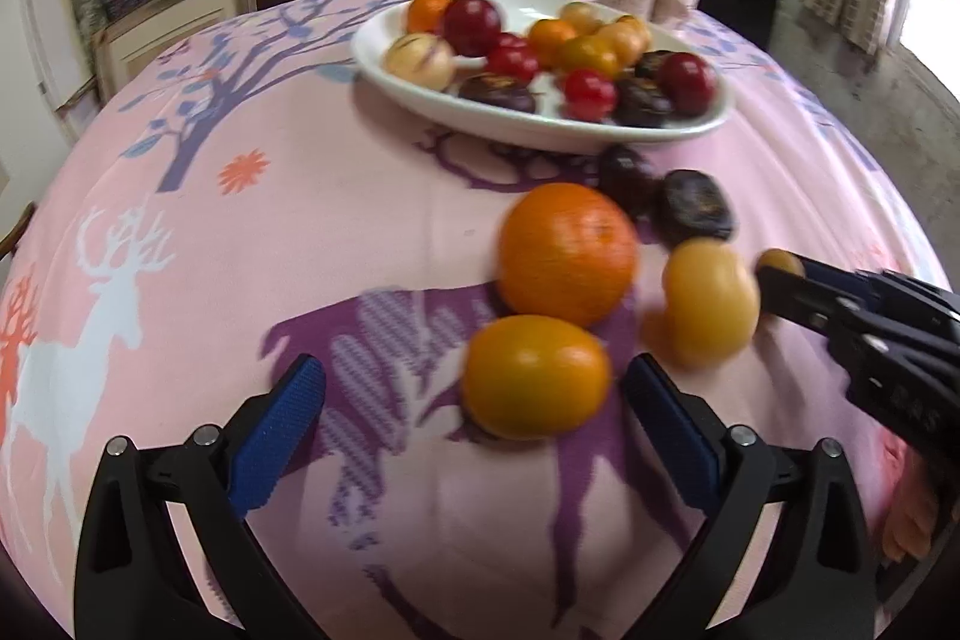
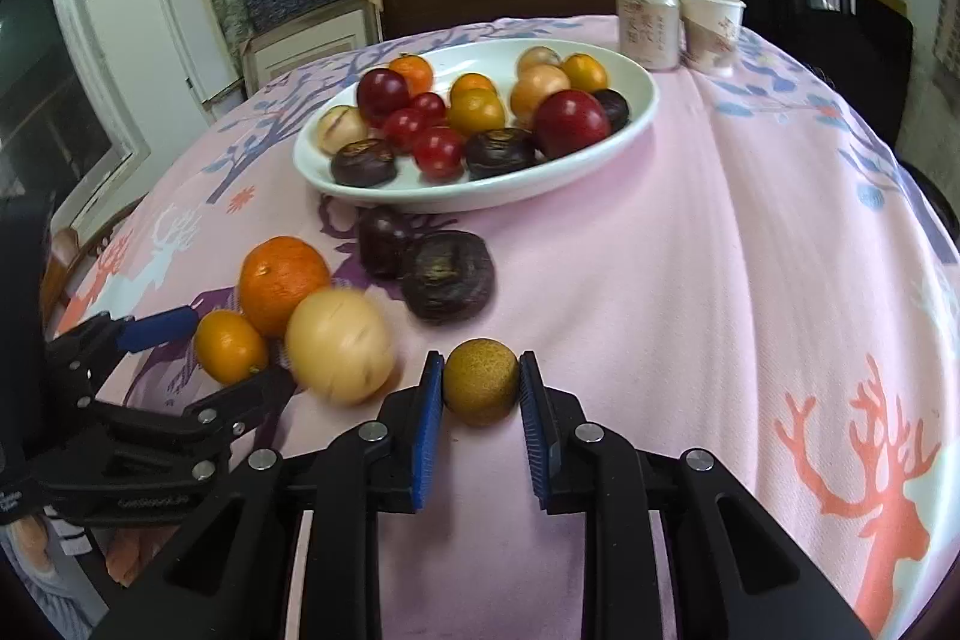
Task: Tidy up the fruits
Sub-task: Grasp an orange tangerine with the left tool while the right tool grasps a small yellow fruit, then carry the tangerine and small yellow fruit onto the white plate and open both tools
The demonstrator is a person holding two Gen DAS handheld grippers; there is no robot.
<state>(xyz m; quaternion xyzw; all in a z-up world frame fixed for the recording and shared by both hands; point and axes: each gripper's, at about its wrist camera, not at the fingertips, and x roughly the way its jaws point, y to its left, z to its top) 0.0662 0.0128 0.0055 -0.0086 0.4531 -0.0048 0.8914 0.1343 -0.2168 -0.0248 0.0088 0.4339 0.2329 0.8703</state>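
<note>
Right gripper (image 2: 481, 388) clenched on a small brown-yellow fruit (image 2: 481, 381), both blue pads pressed against its sides, low over the pink tablecloth (image 2: 690, 280). Left gripper (image 1: 474, 400) released, jaws spread wide — a yellow-orange kumquat (image 1: 536, 376) lying on the cloth between the fingers, nearer the right one, touching neither. Just beyond it, a big orange (image 1: 567, 253), and to the right a pale yellow fruit (image 1: 708, 301), blurred, close to the right gripper's tip. Seen from the right wrist, the same cluster at left: orange (image 2: 282, 283), kumquat (image 2: 230, 346) and pale fruit (image 2: 339, 346) packed together, the pale one touching the orange, the left gripper's lower finger running under the kumquat's near side. Behind them, two dark purple fruits (image 2: 447, 277) side by side on the cloth, just in front of the white plate (image 2: 372, 193). On the plate — a heap of red, orange, pale and dark fruits, spread across most of it. Past the plate, at the far edge of the table, a can (image 2: 649, 25) and a paper cup (image 2: 711, 28) standing upright, touching or nearly so. Shelves of stacked material along the back wall.
</note>
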